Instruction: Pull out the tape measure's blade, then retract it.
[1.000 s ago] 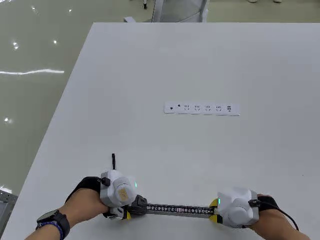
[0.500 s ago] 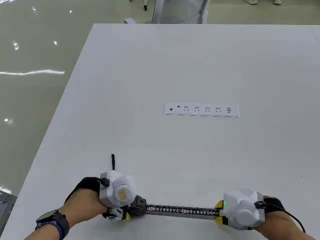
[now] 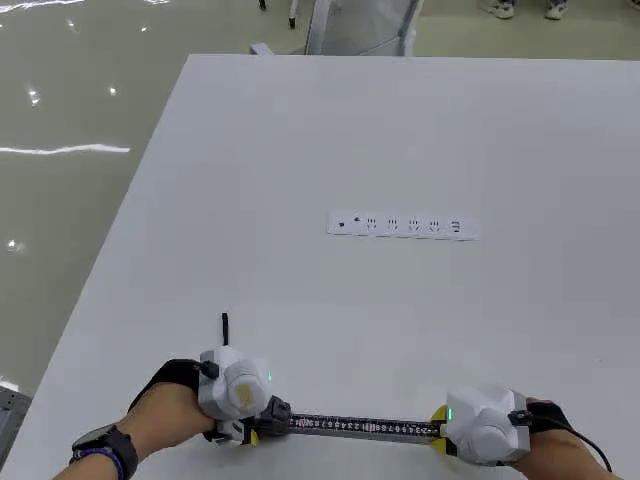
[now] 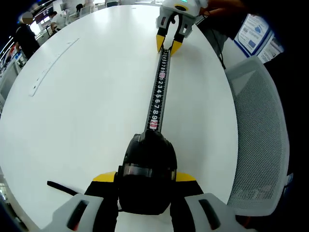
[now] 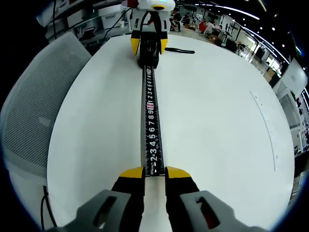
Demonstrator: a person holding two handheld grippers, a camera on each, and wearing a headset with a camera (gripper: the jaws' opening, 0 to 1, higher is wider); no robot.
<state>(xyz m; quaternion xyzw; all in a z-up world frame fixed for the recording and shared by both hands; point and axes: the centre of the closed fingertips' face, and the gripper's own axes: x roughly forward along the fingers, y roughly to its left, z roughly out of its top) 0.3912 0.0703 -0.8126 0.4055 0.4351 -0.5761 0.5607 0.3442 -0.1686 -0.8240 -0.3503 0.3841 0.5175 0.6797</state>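
Observation:
The black tape measure case [image 4: 147,169] sits between the yellow-tipped jaws of my left gripper [image 4: 147,176], which is shut on it, at the table's near edge [image 3: 272,414]. Its blade [image 3: 362,427] stretches out to the right along the table, numbers facing up [image 5: 152,121]. My right gripper [image 5: 154,173] is shut on the blade's end, seen at the lower right of the head view [image 3: 440,432]. In the left gripper view the right gripper [image 4: 170,41] stands at the blade's far end. In the right gripper view the left gripper [image 5: 148,46] holds the case [image 5: 149,50].
A white power strip [image 3: 402,225] lies mid-table, well beyond the grippers. A thin black strap [image 3: 226,327] lies by the left hand. A mesh chair [image 4: 258,135] stands at the table's near side. The white table [image 3: 400,130] reaches far ahead.
The right gripper has drawn the blade's end a little further right, lengthening the blade. The left gripper and case have stayed put.

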